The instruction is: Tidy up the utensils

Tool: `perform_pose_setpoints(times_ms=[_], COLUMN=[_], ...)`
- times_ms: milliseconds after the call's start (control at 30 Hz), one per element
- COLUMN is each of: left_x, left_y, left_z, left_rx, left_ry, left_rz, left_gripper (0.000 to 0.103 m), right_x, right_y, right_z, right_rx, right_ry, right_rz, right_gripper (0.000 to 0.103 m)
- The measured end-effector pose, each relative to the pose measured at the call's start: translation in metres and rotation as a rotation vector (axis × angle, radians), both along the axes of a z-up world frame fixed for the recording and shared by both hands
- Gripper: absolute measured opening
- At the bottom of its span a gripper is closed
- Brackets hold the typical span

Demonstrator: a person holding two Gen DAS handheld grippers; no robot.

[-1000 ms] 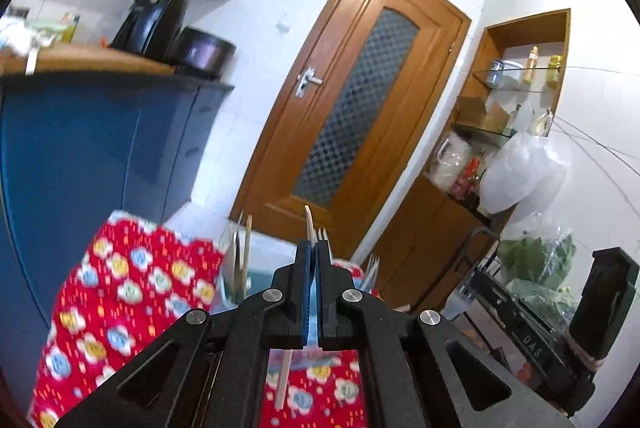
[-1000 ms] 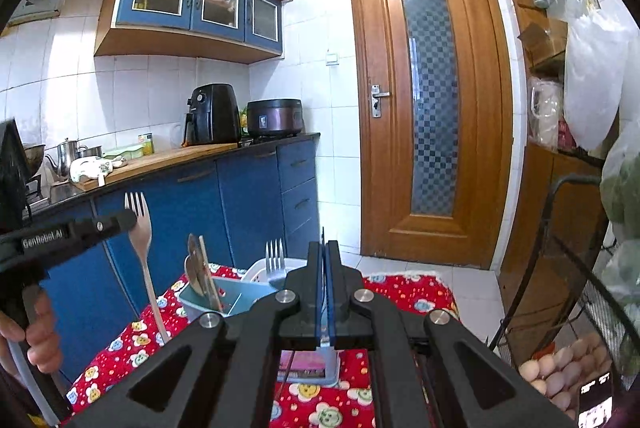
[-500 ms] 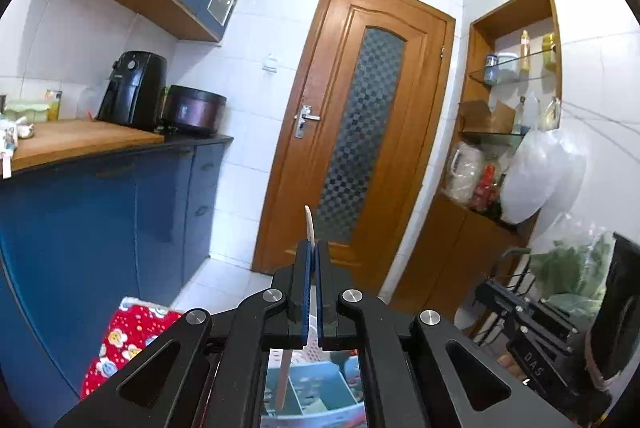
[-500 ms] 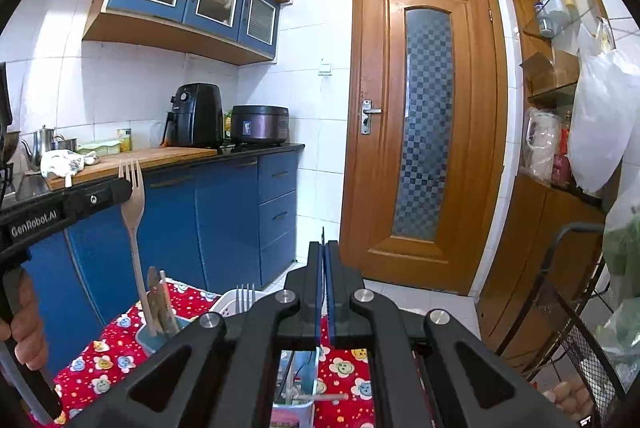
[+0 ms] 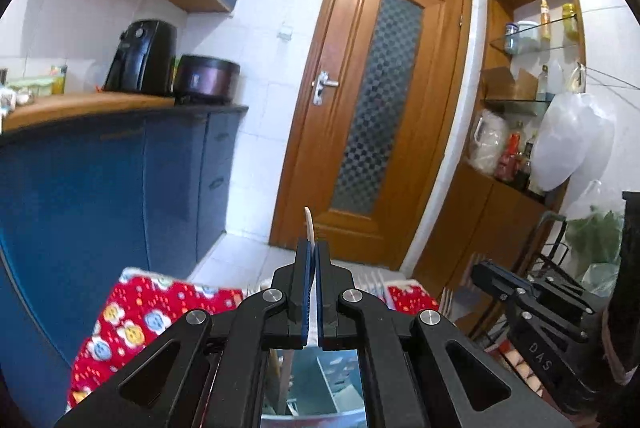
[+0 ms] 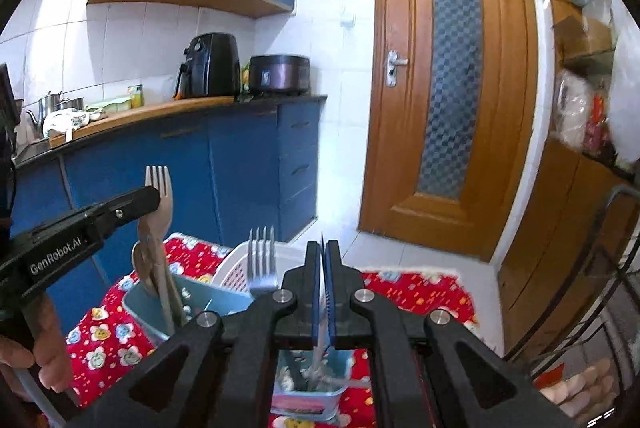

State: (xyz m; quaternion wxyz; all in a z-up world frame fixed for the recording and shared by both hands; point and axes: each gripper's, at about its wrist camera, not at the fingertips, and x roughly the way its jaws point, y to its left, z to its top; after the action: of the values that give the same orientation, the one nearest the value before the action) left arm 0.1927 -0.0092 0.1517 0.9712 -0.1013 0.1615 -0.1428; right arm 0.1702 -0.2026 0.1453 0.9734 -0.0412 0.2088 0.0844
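Note:
My left gripper is shut on a beige plastic fork, seen edge-on here; the right wrist view shows its tines above the pale blue utensil caddy. The caddy also shows below the left gripper. My right gripper is shut on a thin metal utensil that hangs down into the caddy's near compartment. A metal fork and wooden utensils stand in the caddy.
The caddy sits on a red flowered cloth beside a white slotted basket. Blue cabinets line the left. A wooden door is ahead. A wire rack stands at the right.
Both grippers have tilted down a little, so the cloth and caddy are in view again. The beige fork has come lower over the caddy. Both stay shut.

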Motion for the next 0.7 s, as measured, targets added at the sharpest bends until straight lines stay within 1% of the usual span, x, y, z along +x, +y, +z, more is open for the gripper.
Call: perform_pose_setpoints(times_ms=[67, 100, 167, 233, 267, 400, 500, 567, 633, 700], left_x=[0.002, 0.002, 0.002, 0.002, 0.002, -0.001, -0.009, -0.016, -0.025, -0.035], left_y=[0.001, 0.0, -0.001, -0.002, -0.002, -0.001, 0.0, 0.002, 0.003, 0.003], left_z=[-0.008, -0.01, -0.016, -0.02, -0.022, -0.022, -0.016, -0.012, -0.008, -0.005], left_rx=[0.0, 0.002, 0.012, 0.022, 0.025, 0.038, 0.036, 0.033, 0.036, 0.046], left_ry=[0.026, 0.033, 0.06, 0.083, 0.093, 0.123, 0.12, 0.111, 0.101, 0.096], left_rz=[-0.006, -0.007, -0.01, -0.013, -0.013, -0.012, -0.009, -0.005, -0.002, 0.001], left_gripper=[0.001, 0.001, 0.001, 0.002, 0.002, 0.007, 0.02, 0.039, 0.043, 0.043], right_x=[0.001, 0.001, 0.001, -0.001, -0.003, -0.013, -0.024, -0.035, -0.044, -0.054], right_y=[0.0, -0.001, -0.004, -0.007, -0.008, -0.009, -0.012, -0.014, -0.015, -0.014], right_z=[-0.003, -0.004, -0.005, -0.004, -0.002, 0.008, 0.016, 0.02, 0.022, 0.021], right_rx=[0.018, 0.028, 0.073, 0.114, 0.135, 0.158, 0.179, 0.199, 0.215, 0.224], right_ry=[0.021, 0.027, 0.042, 0.04, 0.037, 0.012, -0.006, -0.012, -0.012, -0.008], right_rz=[0.01, 0.013, 0.025, 0.046, 0.057, 0.061, 0.061, 0.063, 0.067, 0.072], right_gripper=[0.003, 0.005, 0.011, 0.025, 0.027, 0.032, 0.036, 0.04, 0.043, 0.044])
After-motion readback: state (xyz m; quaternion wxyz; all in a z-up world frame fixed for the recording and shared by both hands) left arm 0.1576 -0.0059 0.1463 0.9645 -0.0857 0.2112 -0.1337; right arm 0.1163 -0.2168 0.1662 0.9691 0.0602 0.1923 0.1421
